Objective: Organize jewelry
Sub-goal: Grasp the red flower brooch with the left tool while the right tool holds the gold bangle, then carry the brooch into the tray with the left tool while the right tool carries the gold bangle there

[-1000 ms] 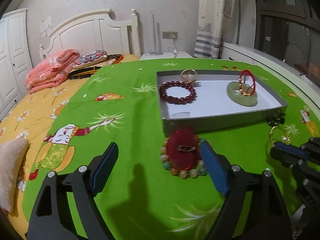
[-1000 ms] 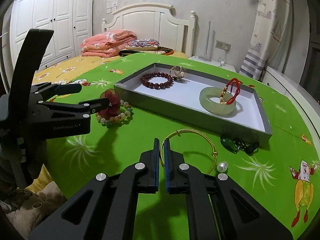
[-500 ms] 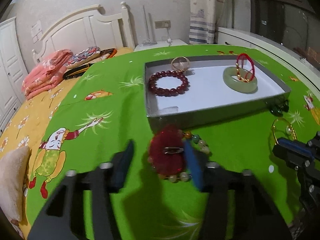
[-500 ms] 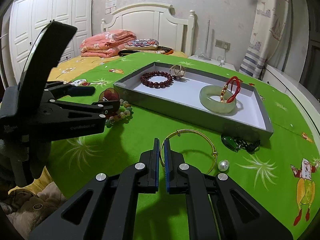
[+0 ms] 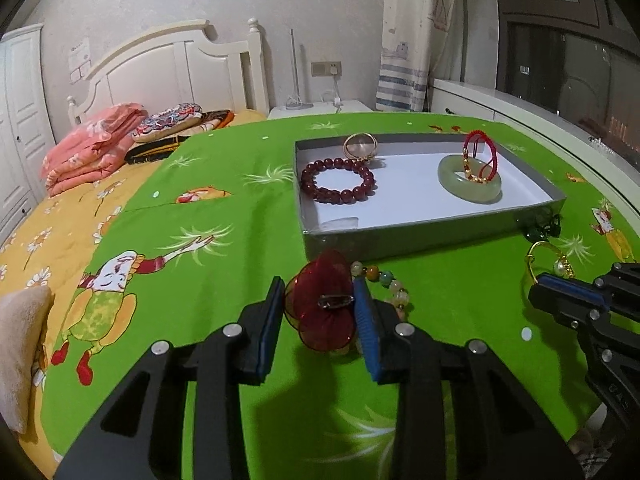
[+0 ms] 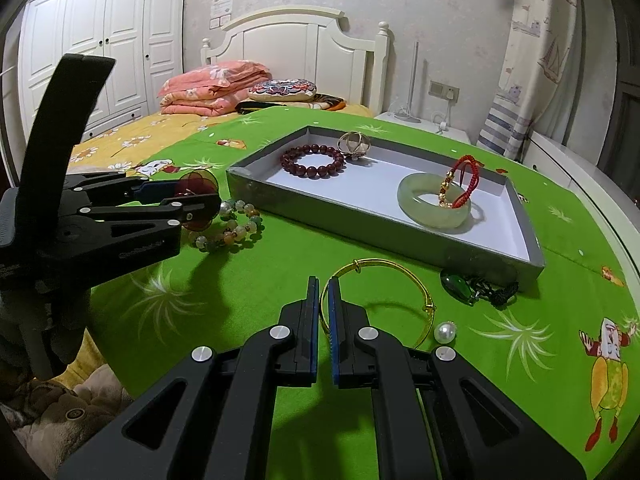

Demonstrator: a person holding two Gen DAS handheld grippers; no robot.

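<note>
Left wrist view: left gripper (image 5: 320, 312) clamped on red flower brooch (image 5: 322, 308), multicoloured bead bracelet (image 5: 384, 284) touching at 2 o'clock. Grey tray (image 5: 432, 232) at 12 o'clock, holding dark red bead bracelet (image 5: 338, 180), gold ring (image 5: 360, 146), jade bangle (image 5: 470, 184), red cord bracelet (image 5: 480, 156). Right gripper (image 6: 323, 320) closed, gold bangle (image 6: 384, 280) just beside.

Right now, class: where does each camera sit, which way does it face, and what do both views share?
Left wrist: on the left gripper, facing the grey tray; its fingers flank the red flower brooch, right gripper at the edge.
Right wrist: on the right gripper, fingers nearly closed by the gold bangle; left gripper at left.
Shared: tray, jade bangle, bed.
</note>
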